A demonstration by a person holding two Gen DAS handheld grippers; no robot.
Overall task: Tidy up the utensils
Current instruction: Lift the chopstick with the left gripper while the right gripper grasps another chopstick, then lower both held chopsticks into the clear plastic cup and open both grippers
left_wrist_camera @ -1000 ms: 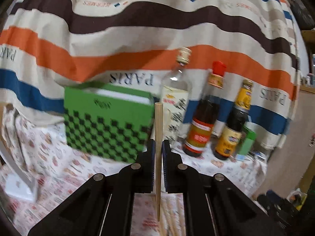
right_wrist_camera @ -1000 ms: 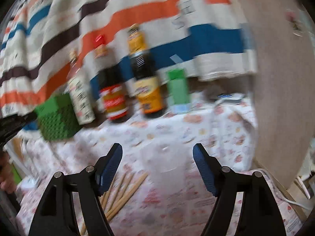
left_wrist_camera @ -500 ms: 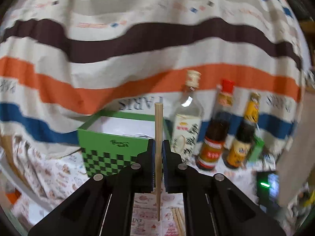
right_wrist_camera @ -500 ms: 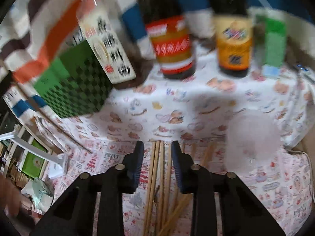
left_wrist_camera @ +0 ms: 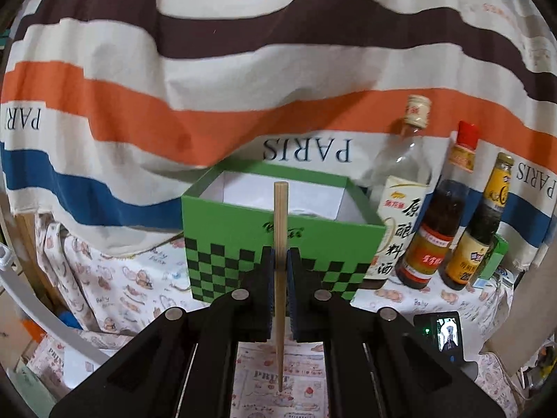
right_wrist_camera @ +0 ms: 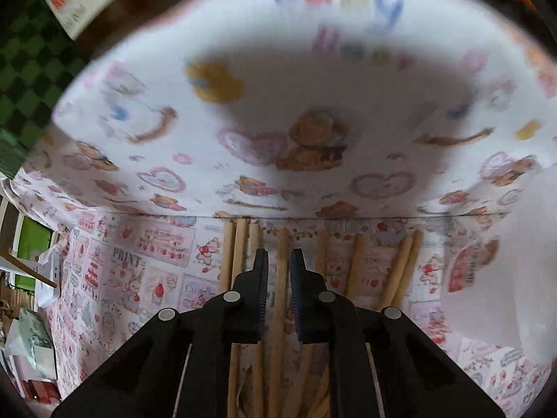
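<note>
Swung down since a second ago, from the bottles at mid-frame to the cartoon-print tablecloth (right_wrist_camera: 313, 104), with the right gripper (right_wrist_camera: 278, 271) narrowed from a wide spread to a slim gap. Lying now under that gap: one pale wooden chopstick (right_wrist_camera: 281, 244), round and smooth, long axis running from the lower centre of the right view up toward mid-frame; cannot tell whether the blue-lined pads actually touch it. Fanned on either side, more loose chopsticks (right_wrist_camera: 400, 268) of the same bare wood, roughly parallel, blunt ends toward a seam in the cloth.

Pinched upright in the centre of the left view, a single held chopstick (left_wrist_camera: 280, 223), square-cut end up, tapered tip down over the printed cloth at bottom centre. Clamped on its middle by the left gripper (left_wrist_camera: 280, 278), black fingers nearly together.

Just behind, at centre frame, an open green cardboard box (left_wrist_camera: 226, 230), black checker pattern low on its front, white inside. Right of it, three bottles in a row: a clear glass bottle (left_wrist_camera: 403, 188) with a cream cap, a dark sauce bottle (left_wrist_camera: 438, 223) with a red cap, a smaller dark bottle (left_wrist_camera: 484, 223) with a yellow label. Filling the upper frame, a draped striped cloth (left_wrist_camera: 243, 69) in brown, orange, blue and cream.
</note>
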